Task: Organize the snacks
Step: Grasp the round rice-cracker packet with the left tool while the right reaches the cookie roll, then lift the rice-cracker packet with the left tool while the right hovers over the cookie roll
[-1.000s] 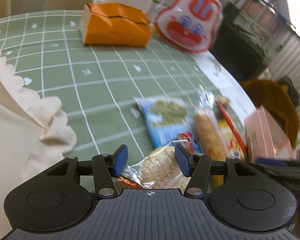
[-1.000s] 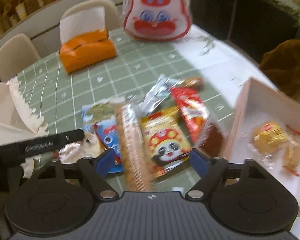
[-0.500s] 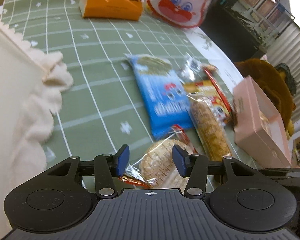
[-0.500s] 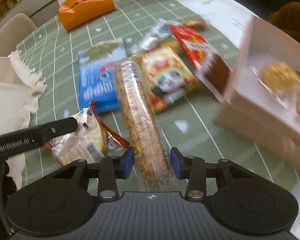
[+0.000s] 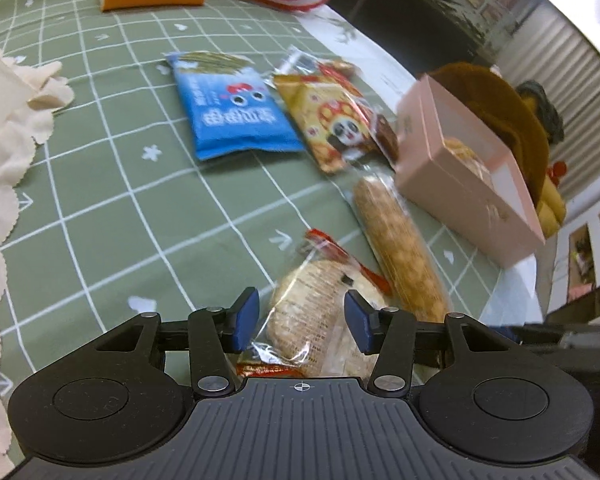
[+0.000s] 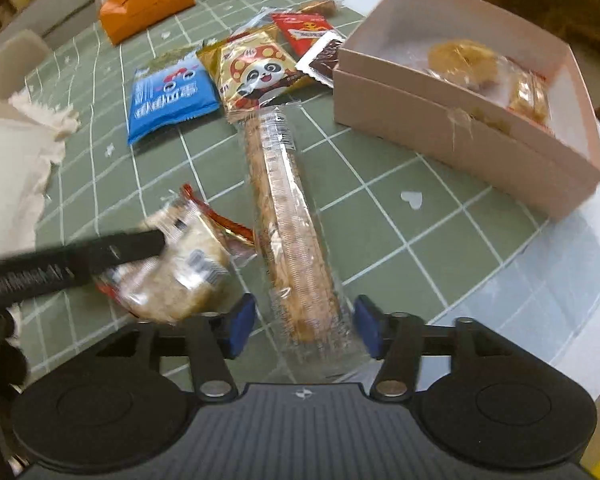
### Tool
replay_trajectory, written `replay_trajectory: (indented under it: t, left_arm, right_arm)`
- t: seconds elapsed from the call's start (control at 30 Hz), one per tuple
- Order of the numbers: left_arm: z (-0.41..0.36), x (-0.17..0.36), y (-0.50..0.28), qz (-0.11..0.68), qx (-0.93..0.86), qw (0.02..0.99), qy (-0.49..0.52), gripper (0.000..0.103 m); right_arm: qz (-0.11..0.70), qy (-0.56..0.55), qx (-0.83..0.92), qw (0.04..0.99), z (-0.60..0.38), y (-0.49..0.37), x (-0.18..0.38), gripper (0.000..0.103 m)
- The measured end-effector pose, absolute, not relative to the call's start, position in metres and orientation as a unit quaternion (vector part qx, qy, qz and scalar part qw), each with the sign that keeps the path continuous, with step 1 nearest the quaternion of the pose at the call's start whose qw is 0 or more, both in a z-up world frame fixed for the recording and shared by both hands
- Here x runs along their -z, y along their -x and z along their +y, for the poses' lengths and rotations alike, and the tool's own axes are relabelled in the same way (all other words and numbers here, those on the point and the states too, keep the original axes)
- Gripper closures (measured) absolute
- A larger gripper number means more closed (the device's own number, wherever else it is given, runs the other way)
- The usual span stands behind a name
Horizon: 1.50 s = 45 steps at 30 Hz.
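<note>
A home dining room: a desk [image 6: 380,208] under a green checked cloth, cream chairs [image 6: 12,60] round it, a tissue box [image 6: 144,0].

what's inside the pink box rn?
Pink box holds a round golden pastry in clear wrap and a smaller wrapped snack. The near wall hides part of the floor.

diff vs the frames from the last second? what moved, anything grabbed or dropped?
The right gripper closed on the long cracker sleeve, pulled it toward itself clear of the panda bag, and its jaws have just been opening; it looks let go. The left gripper narrowed around the round rice cracker pack, grip unclear. Blue packet and pink box stayed.
</note>
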State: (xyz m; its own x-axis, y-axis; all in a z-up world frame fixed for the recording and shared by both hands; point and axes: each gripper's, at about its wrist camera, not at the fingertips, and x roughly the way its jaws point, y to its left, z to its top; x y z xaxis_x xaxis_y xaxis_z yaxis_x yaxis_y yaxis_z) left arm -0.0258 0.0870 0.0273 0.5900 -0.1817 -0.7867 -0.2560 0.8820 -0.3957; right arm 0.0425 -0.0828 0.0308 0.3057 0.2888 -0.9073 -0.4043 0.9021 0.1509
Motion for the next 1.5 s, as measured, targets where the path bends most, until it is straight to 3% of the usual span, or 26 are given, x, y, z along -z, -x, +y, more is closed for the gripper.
replay_trajectory:
  t: [0.1,0.33,0.63,0.8,0.93,1.17,1.33,1.5]
  left_arm:
    - [0.082,-0.027,0.028,0.455,-0.019,0.856,0.246,0.050]
    - [0.082,-0.026,0.029,0.465,0.003,0.852,0.241,0.052]
    - [0.087,-0.021,0.033,0.464,0.043,0.845,0.263,0.052]
    - [0.089,-0.019,0.030,0.470,0.052,0.834,0.283,0.055]
    - [0.091,-0.017,0.029,0.479,0.045,0.825,0.297,0.064]
    - [0.103,-0.009,0.032,0.468,0.050,0.811,0.348,0.064]
    - [0.095,-0.013,0.032,0.471,0.041,0.824,0.311,0.071]
    - [0.090,-0.016,0.030,0.478,0.037,0.827,0.292,0.071]
  right_arm:
    - [0.555,0.045,-0.216,0.802,-0.083,-0.041,-0.028,0.032]
    - [0.527,0.119,-0.202,0.817,-0.070,-0.031,-0.025,0.031]
    - [0.531,0.116,-0.186,0.819,-0.080,-0.038,-0.020,0.015]
    - [0.529,0.107,-0.174,0.824,-0.087,-0.039,-0.019,0.014]
    - [0.526,0.102,-0.168,0.828,-0.090,-0.039,-0.018,0.013]
    - [0.521,0.097,-0.167,0.832,-0.095,-0.038,-0.016,0.012]
    - [0.521,0.095,-0.164,0.832,-0.097,-0.035,-0.017,0.012]
    - [0.529,0.096,-0.168,0.826,-0.102,-0.031,-0.018,0.011]
